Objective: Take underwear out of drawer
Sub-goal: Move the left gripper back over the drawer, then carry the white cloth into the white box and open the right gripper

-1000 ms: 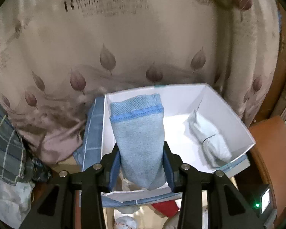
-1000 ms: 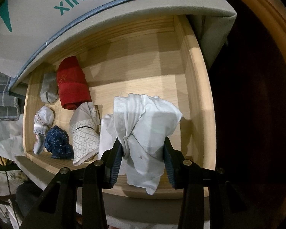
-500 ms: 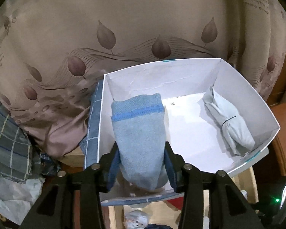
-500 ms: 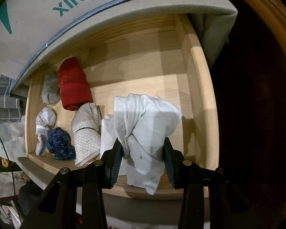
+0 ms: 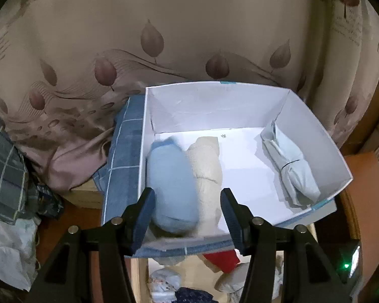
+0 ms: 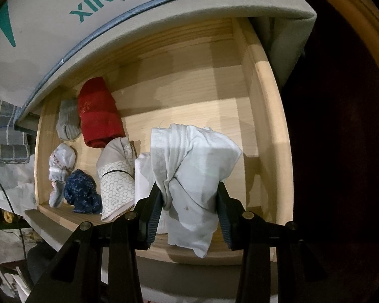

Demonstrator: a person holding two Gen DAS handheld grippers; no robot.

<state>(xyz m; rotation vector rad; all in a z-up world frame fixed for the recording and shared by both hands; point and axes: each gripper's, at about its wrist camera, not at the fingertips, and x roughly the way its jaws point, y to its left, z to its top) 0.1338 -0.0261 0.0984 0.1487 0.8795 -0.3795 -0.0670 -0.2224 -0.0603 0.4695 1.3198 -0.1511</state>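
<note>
1. Done: in the white box (image 5: 315,136) lie a blue roll (image 5: 171,186), a beige roll (image 5: 207,166) and a pale bundle (image 5: 290,169); my left gripper (image 5: 187,209) is opening, pads clear of the blue roll.
2. Left: my right gripper (image 6: 189,202) clamps white underwear (image 6: 192,166) over the drawer (image 6: 262,116); more rolls remain inside.
3. Writing: "XINCC…" on the box side (image 6: 38,25).

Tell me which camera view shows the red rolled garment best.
The right wrist view: the red rolled garment lies whole in the wooden drawer, beside a grey roll. The left wrist view catches only a sliver of it below the white box.
</note>
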